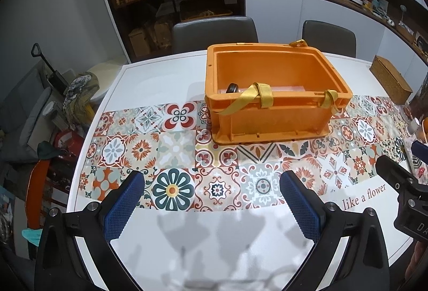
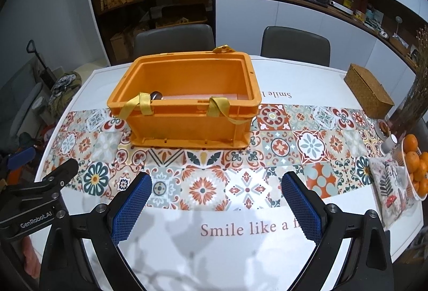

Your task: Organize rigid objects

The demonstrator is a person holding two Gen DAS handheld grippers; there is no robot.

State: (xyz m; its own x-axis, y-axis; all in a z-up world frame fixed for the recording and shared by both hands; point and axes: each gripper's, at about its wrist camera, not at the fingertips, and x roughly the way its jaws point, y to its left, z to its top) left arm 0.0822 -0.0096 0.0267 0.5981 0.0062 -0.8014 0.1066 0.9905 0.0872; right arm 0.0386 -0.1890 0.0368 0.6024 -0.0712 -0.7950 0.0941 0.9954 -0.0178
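Observation:
An orange plastic crate (image 1: 270, 114) (image 2: 187, 125) with yellow straps (image 1: 263, 94) (image 2: 144, 102) over its near rim stands on the tiled table runner. Inside, a small dark round object (image 1: 232, 88) (image 2: 156, 96) lies by the near left corner beside something flat and pale. My left gripper (image 1: 212, 200) hovers open over the near table, well short of the crate, with nothing between its blue pads. My right gripper (image 2: 216, 200) is open too and holds nothing. Each gripper's black body shows at the other view's edge.
A woven box (image 2: 369, 94) (image 1: 390, 80) sits at the table's far right. A bowl of oranges (image 2: 414, 168), a patterned cloth (image 2: 388, 189) and a small jar (image 2: 389, 142) crowd the right edge. Two grey chairs (image 2: 174, 39) stand behind the table; clutter lies on the floor at left.

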